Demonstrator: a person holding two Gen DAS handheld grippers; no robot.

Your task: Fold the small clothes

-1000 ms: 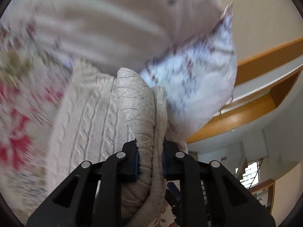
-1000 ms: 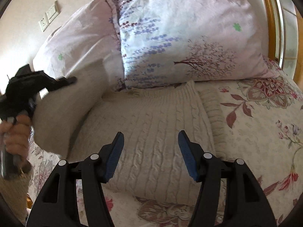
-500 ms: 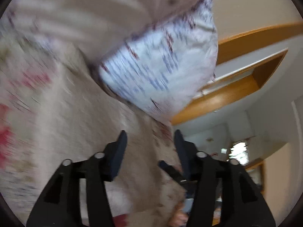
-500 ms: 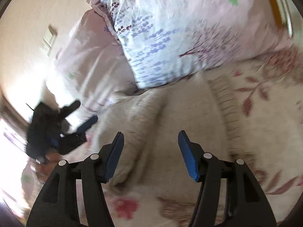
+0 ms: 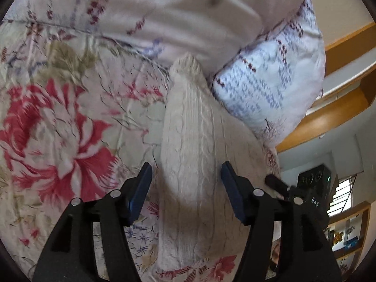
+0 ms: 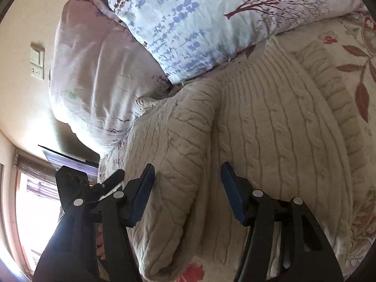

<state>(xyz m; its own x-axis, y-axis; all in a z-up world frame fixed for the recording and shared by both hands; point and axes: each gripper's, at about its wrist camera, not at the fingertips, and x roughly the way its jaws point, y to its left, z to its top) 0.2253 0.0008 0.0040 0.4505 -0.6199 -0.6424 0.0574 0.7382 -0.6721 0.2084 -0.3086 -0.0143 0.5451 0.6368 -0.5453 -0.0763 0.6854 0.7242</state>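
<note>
Cream cable-knit sweater (image 6: 270, 141) lies flat on floral-print bedspread (image 5: 58, 129) of the bed, far end of it up against the pillows. One sleeve (image 6: 178, 155) is folded across the body, lying on the left part of the garment in the right wrist view. In the left wrist view that same knit shows as a long raised ridge (image 5: 188, 159) running from near to far, tip ending just beside the pillows.

Left gripper (image 5: 185, 188): jaws wide open, blue pads either side of the knit ridge, holding nothing. Whether the pads touch the fabric cannot be told; a gap shows on both sides. It also shows in the right wrist view as a black tool at near left (image 6: 77, 188), beside the sweater's left edge.

Right gripper (image 6: 188, 188): jaws wide open, nothing held, over the near part of the sweater, straddling the folded sleeve's edge. Contact with the knit unclear. In the left wrist view its black body sits at near right (image 5: 310, 188), by the sweater's right side.

Far side: white pillow with blue and maroon flower print (image 6: 199, 18) rests against the sweater's far edge; pale pink pillow (image 6: 94, 75) to its left, also just beside the knit. Beige wall switch plate (image 6: 37, 63) at far left. Wooden headboard trim (image 5: 329, 117) at right in the left wrist view.
</note>
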